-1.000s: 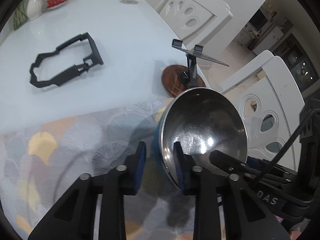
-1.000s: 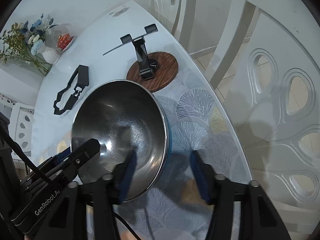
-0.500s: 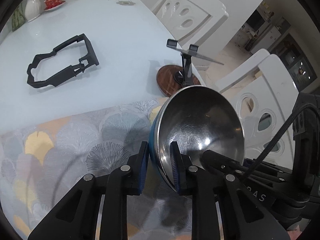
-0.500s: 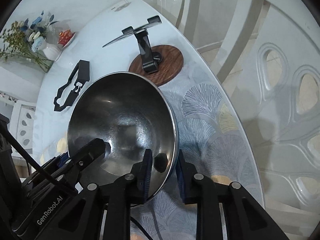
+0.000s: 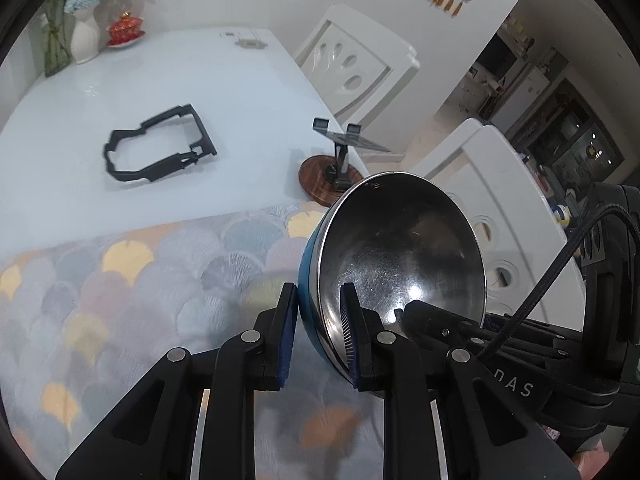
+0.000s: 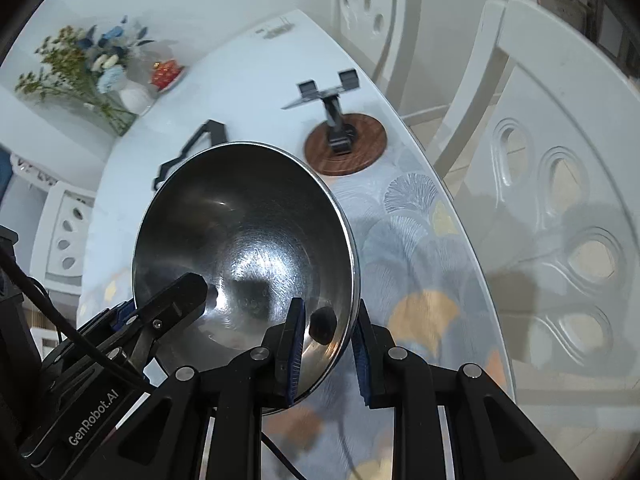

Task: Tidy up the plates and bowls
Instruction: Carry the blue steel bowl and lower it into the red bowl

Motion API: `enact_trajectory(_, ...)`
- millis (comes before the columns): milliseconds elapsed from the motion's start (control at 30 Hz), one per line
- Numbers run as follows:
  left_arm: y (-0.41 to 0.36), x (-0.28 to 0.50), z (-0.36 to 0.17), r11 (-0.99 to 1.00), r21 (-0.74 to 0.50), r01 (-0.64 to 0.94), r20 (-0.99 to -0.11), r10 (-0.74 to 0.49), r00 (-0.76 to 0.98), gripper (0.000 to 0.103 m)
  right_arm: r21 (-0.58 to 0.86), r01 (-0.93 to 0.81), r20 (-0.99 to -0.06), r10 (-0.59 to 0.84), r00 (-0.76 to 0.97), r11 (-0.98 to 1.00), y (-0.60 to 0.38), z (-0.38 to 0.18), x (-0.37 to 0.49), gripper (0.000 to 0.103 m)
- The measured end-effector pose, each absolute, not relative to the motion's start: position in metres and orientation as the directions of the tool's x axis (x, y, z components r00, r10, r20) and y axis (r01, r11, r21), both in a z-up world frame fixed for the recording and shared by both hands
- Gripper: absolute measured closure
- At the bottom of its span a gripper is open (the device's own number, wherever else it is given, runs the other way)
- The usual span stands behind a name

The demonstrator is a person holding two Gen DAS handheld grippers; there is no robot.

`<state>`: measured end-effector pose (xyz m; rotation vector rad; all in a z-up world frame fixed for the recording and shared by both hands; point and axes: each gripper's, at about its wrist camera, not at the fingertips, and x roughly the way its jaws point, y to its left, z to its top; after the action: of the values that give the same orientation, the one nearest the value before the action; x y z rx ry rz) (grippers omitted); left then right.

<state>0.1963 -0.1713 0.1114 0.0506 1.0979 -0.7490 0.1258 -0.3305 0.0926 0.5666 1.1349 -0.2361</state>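
A steel bowl (image 5: 404, 252) with a blue outer shell is held in the air above the patterned placemat (image 5: 140, 280), tilted on its side. My left gripper (image 5: 318, 332) is shut on its rim, one finger inside and one outside. My right gripper (image 6: 326, 344) is shut on the opposite rim of the same bowl (image 6: 240, 240). Each gripper shows in the other's view, its finger reaching into the bowl. No plates are in view.
A black phone stand on a round wooden base (image 5: 332, 176) stands past the mat near the table's right edge. A black plastic frame (image 5: 156, 152) lies on the white table. A vase of flowers (image 5: 82, 36) and a red dish (image 5: 124, 30) stand at the far end. White chairs (image 6: 560, 208) flank the right side.
Both grippers closed on the bowl's rim from open, then lifted it. The bowl now sits higher above the mat and both views tilt up toward the room.
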Motion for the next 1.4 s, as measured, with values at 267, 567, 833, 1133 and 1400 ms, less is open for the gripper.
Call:
enact_trajectory(267, -0.130, 0.148, 0.150, 0.768, -0.324, 0.553, -0.782, -0.546, 0.300, 0.085, 0.296, 0.407, -0.887, 0.090, 0.453, 0.864, -0.294, 0.137, 0.086, 0.081)
enact_trajectory(567, -0.078, 0.081, 0.180, 0.788, -0.317, 0.529, -0.754, -0.547, 0.363, 0.085, 0.309, 0.351, -0.869, 0.112, 0.483, 0.884, -0.243, 0.170, 0.026, 0.080)
enact_trajectory(833, -0.027, 0.015, 0.179, 0.818, -0.336, 0.468, -0.763, -0.527, 0.374, 0.085, 0.329, 0.307, -0.875, 0.166, 0.454, 0.893, -0.194, 0.172, -0.038, 0.080)
enact_trajectory(1133, 0.013, -0.042, 0.153, 0.847, -0.351, 0.398, -0.811, -0.488, 0.322, 0.085, 0.330, 0.287, -0.908, 0.220, 0.356, 0.899, -0.152, 0.147, -0.093, 0.079)
enact_trajectory(1400, 0.026, -0.063, 0.124, 0.864, -0.360, 0.351, -0.846, -0.461, 0.268, 0.085, 0.333, 0.312, -0.931, 0.256, 0.262, 0.890, -0.141, 0.115, -0.109, 0.079)
